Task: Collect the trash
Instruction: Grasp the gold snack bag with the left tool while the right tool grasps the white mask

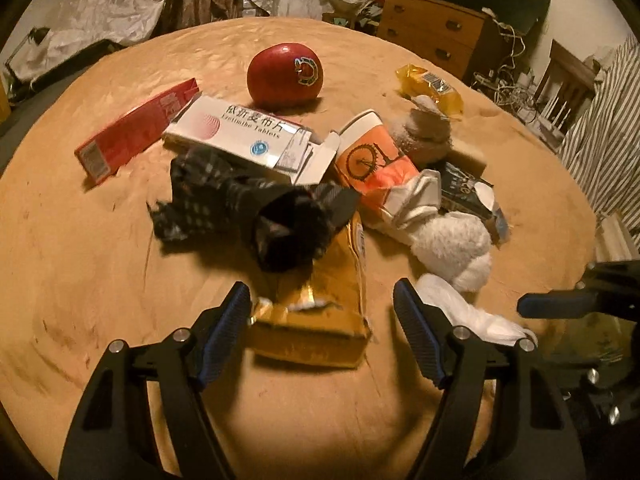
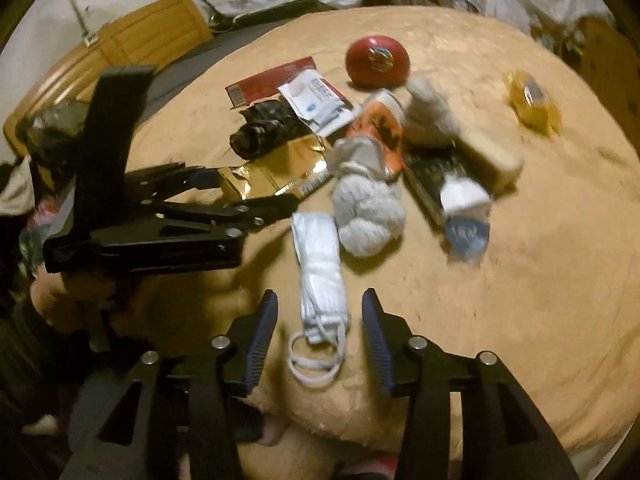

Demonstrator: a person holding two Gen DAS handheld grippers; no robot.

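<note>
Where black glove point(image 1: 240, 208) overlaps gold packet point(image 1: 320, 312)

The pile sits mid-bed on the blanket point(image 1: 100, 264). At its centre lies the foil box point(image 1: 320, 312), nearest the left gripper point(image 1: 322, 320) — whose jaws stand either side of its near end. At 11 o'clock from the box rests the dark cloth point(image 1: 224, 204), overlapping the box's far end; behind that the tablet carton point(image 1: 236, 136), with the long flat box point(image 1: 136, 132) at its 9 o'clock. The apple point(image 1: 285, 76) lies farthest back, at 12. At 2 o'clock — the paper cup point(image 1: 372, 152) on its side, touching the plush toy point(image 1: 452, 248). The folded mask point(image 2: 320, 264) lies at 3, between the right gripper's point(image 2: 320, 336) jaws.
</note>
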